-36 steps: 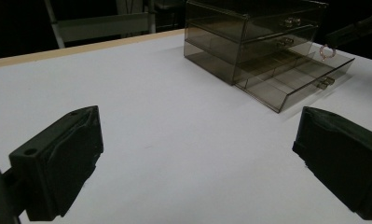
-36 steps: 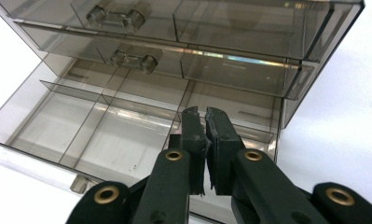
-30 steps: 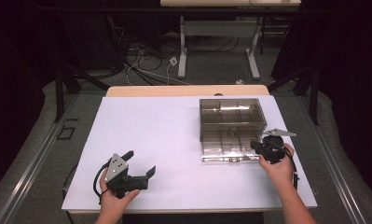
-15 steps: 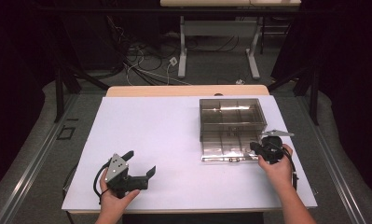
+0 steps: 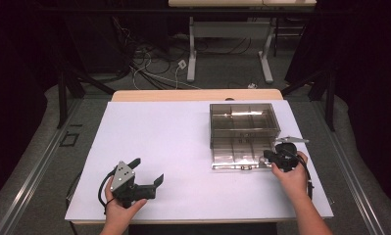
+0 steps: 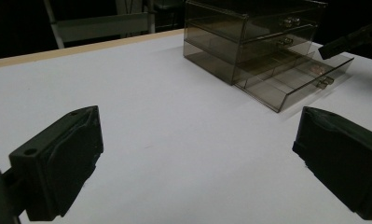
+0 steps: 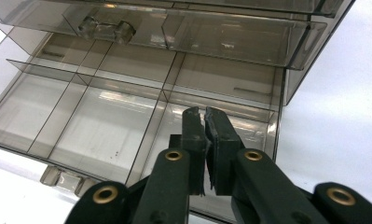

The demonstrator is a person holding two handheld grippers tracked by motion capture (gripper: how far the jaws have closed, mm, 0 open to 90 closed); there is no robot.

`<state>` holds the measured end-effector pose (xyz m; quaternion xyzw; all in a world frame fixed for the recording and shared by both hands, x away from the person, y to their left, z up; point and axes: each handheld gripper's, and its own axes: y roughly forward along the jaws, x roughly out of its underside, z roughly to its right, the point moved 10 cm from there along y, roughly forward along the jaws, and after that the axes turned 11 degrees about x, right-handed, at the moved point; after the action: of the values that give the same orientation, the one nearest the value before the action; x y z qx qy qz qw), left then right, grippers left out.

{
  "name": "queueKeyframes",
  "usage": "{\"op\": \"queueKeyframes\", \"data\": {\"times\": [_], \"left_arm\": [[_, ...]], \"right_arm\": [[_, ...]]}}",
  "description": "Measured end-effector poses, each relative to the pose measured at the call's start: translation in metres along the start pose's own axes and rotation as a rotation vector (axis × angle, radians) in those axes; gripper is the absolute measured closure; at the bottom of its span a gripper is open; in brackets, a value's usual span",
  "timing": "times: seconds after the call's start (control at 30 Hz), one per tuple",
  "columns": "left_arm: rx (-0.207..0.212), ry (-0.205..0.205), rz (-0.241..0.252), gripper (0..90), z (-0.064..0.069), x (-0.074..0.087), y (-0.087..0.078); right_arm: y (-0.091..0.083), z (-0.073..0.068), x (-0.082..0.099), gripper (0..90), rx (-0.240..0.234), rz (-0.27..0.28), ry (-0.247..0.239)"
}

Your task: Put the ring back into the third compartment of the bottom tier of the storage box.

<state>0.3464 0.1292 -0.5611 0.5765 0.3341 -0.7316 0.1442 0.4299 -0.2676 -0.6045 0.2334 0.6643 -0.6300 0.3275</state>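
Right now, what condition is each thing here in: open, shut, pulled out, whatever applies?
Drawer box: upright on the table, see-through.
Bottom drawer: pulled out, compartments bare.
Upper drawers: pushed in.
Right claw: shut, tips over the drawer's front corner, nothing visible between them.
Left claw: open wide, holding nothing, away from the box.

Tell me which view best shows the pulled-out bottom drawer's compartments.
The right gripper view: it looks straight down into the open drawer, dividers clear, shut right tool over its front corner. The high view shows the drawer small; the left gripper view shows it obliquely from the side.
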Motion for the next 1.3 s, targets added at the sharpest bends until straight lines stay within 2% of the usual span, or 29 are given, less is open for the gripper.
{"op": "queueKeyframes", "data": {"times": [0.27,0.73,0.8,1.13,1.3], "left_arm": [[-0.001,-0.001,0.000,1.4,0.000,0.000,0.000],[-0.001,0.000,0.001,1.4,0.000,0.000,0.000],[-0.001,0.001,-0.001,1.4,0.000,0.000,0.000],[-0.001,-0.003,0.002,1.4,0.000,0.000,0.000],[-0.001,-0.002,0.002,1.4,0.000,0.000,0.000]], "right_arm": [[0.000,-0.001,-0.001,76.3,0.000,0.014,-0.005],[-0.003,-0.004,-0.003,68.5,0.006,0.031,-0.016],[-0.003,-0.004,-0.004,66.7,0.010,0.042,-0.032],[-0.007,-0.010,-0.006,57.0,-0.005,0.057,-0.039],[-0.011,-0.015,-0.009,53.2,-0.003,0.074,-0.069]]}}
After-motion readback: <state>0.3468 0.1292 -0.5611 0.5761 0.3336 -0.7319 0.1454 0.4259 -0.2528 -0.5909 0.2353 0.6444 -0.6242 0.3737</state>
